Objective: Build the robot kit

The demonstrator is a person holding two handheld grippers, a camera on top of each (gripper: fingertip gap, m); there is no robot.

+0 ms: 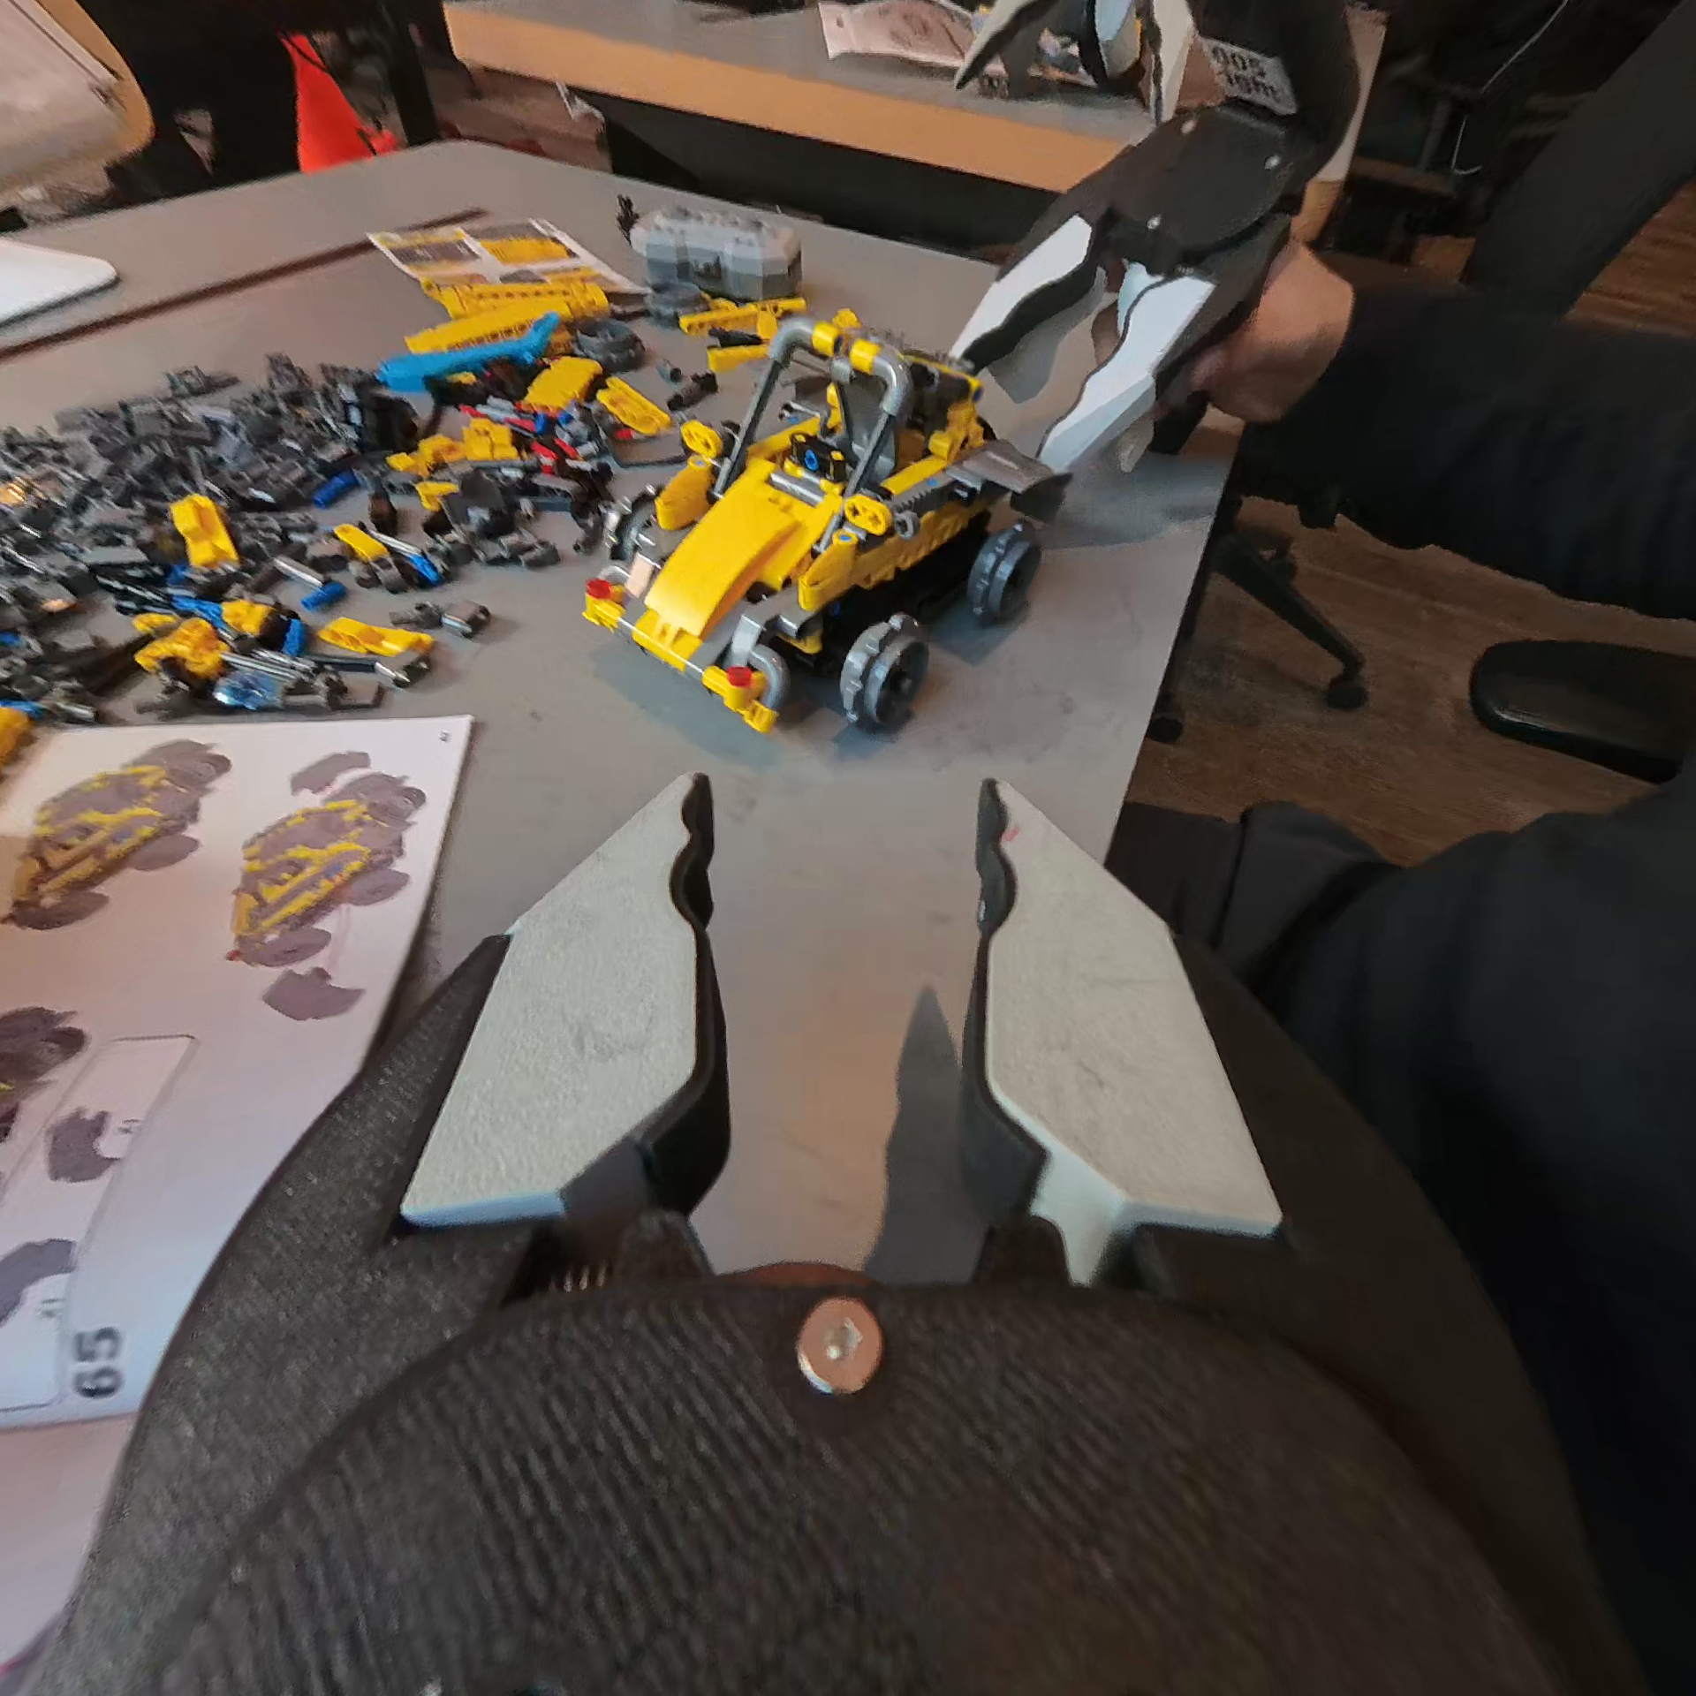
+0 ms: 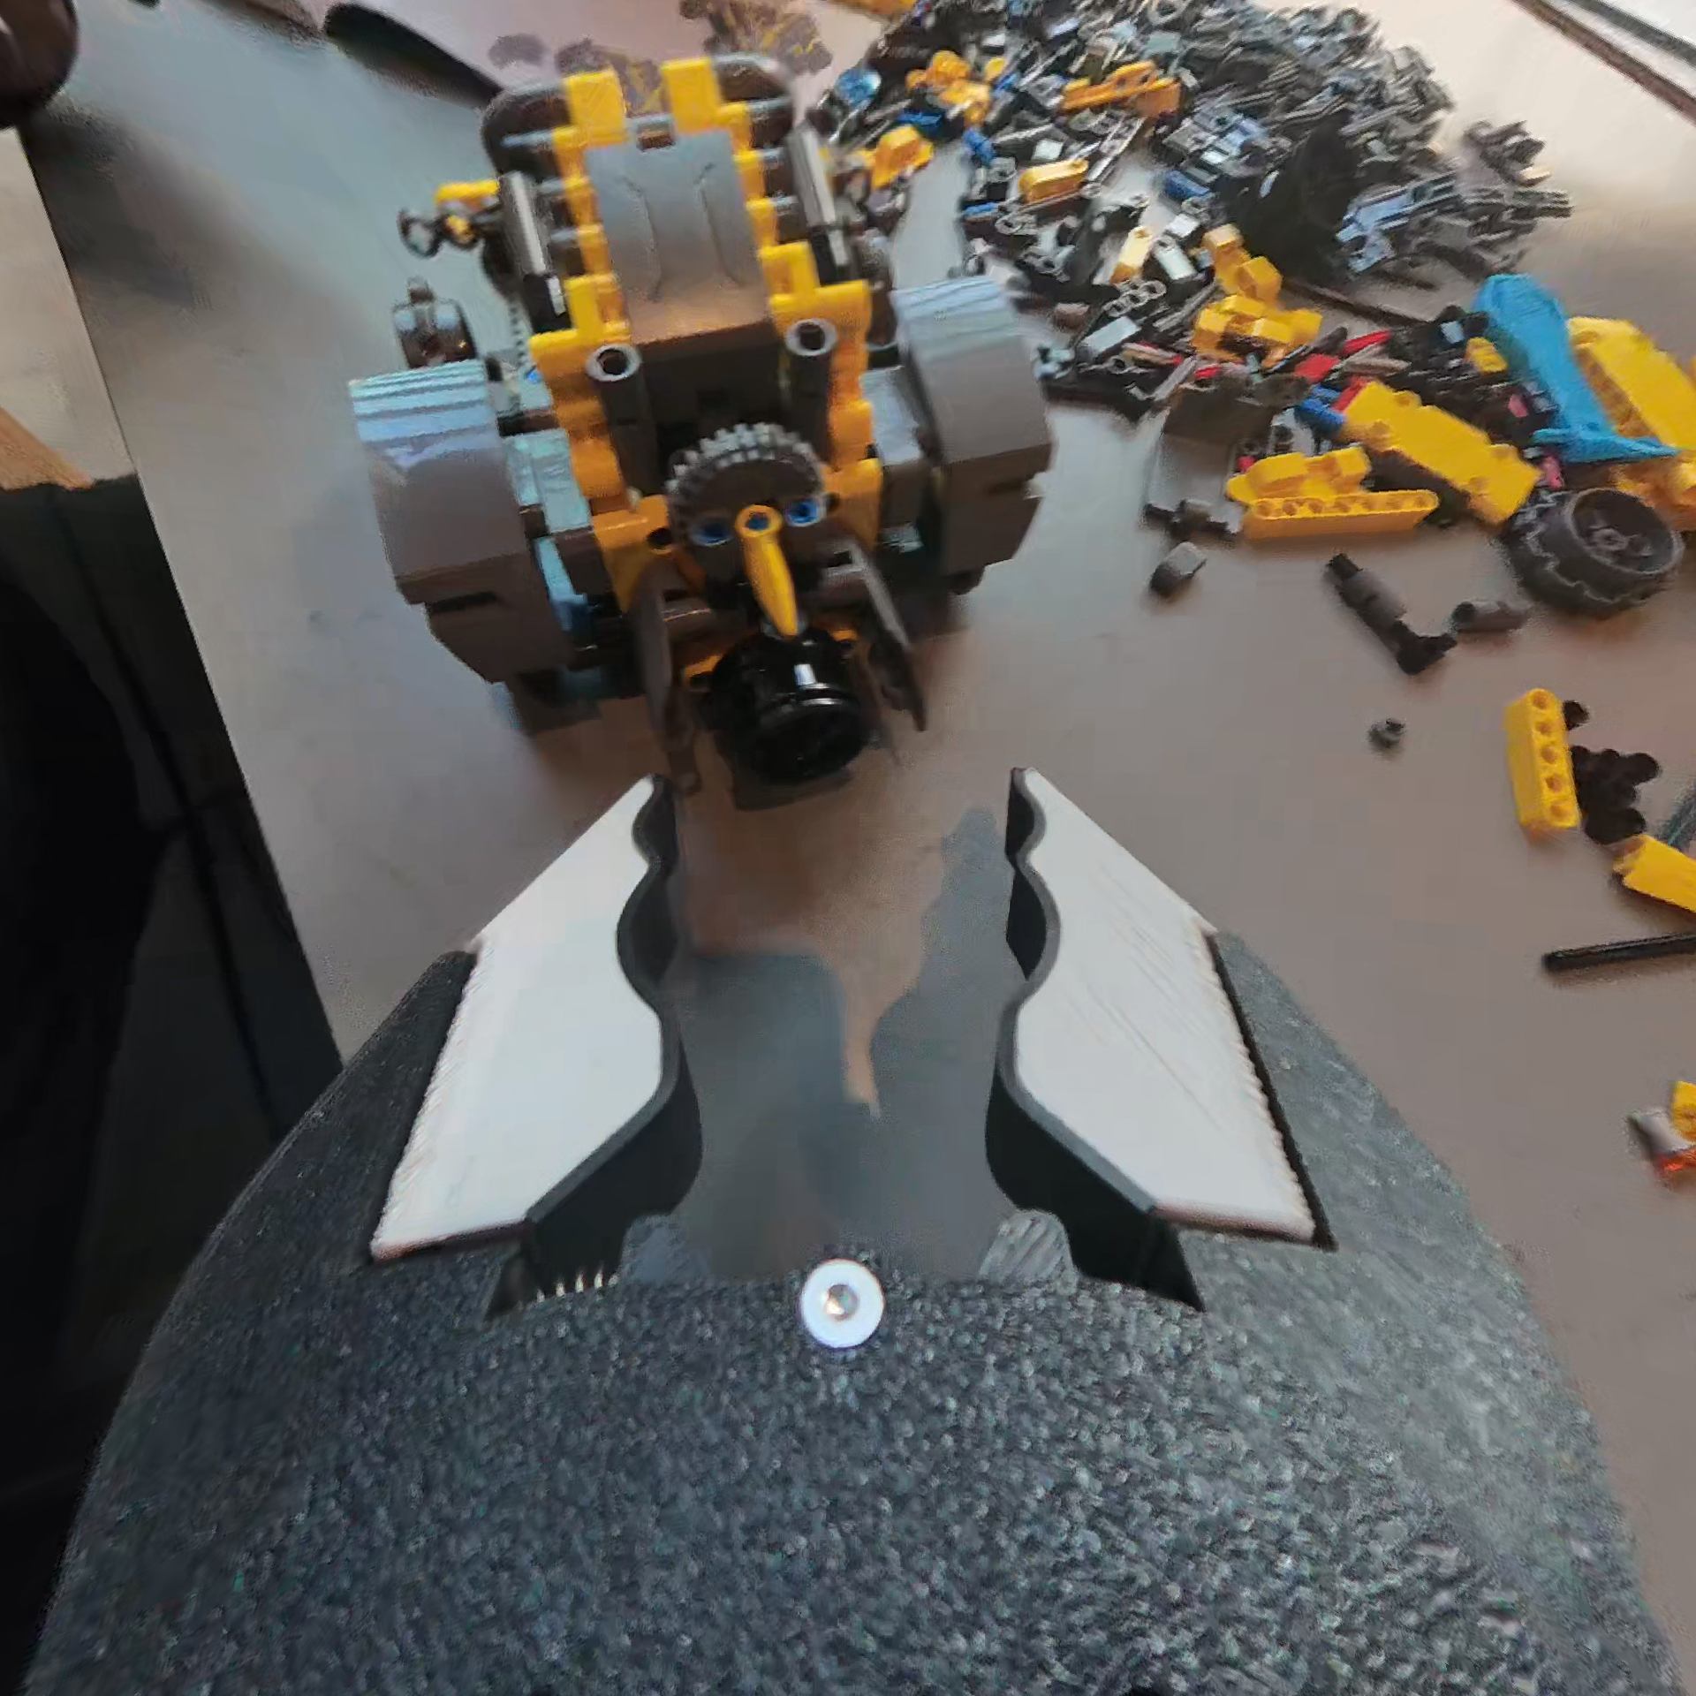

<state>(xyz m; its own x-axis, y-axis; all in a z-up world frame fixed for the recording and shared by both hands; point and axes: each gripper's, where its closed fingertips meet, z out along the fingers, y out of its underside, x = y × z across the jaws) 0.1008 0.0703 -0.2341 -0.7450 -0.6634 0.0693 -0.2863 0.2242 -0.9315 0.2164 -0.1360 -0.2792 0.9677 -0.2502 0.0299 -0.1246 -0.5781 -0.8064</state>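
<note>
yellow brick-built buggy just ahead of right tongs, spread and empty, left tongs spread over grey table, loose parts left

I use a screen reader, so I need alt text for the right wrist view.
Open tongs hover empty over a grey table, just short of the rear of a yellow and grey toy car built from plastic bricks. A heap of loose yellow, black and blue pieces lies to the car's right.
</note>
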